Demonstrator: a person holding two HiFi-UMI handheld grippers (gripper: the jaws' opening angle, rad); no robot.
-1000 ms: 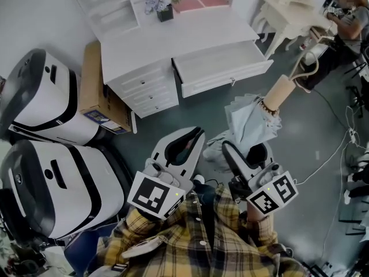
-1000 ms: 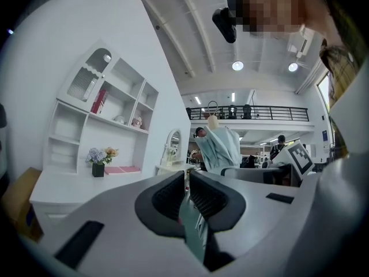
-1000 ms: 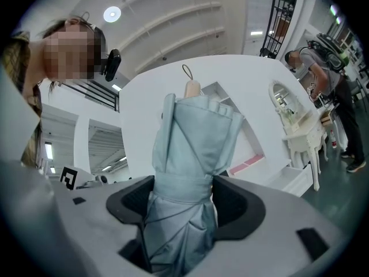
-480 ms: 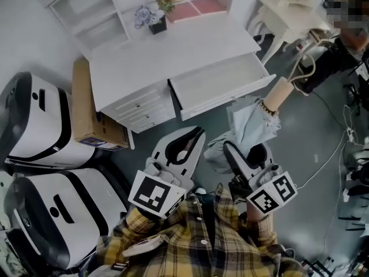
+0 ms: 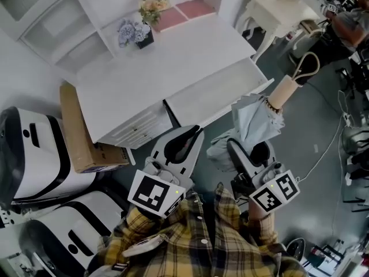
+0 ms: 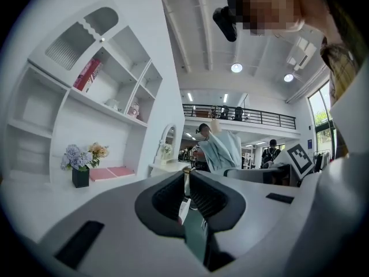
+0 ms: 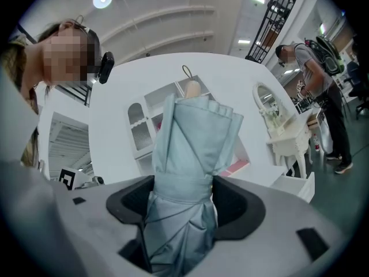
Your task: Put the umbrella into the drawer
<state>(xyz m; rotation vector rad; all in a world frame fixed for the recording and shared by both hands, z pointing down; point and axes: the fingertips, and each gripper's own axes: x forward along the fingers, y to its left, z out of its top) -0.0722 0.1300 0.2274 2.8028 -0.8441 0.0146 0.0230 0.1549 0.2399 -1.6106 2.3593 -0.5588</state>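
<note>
White desk [image 5: 173, 62], drawer [image 5: 207, 97] open, umbrella [image 5: 253, 117] in right hand-held gripper [image 5: 247, 150], handle [image 5: 282, 91] outward

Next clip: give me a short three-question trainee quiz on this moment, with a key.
1. True or false: the drawer is shut.
2. Which gripper holds the folded umbrella? A) left B) right C) neither
3. Fill in: on the desk, the flowers stand beside a ___ mat.
Key: 1 false, it is pulled open; 2 B, the right gripper is clamped on it; 3 pink.
</note>
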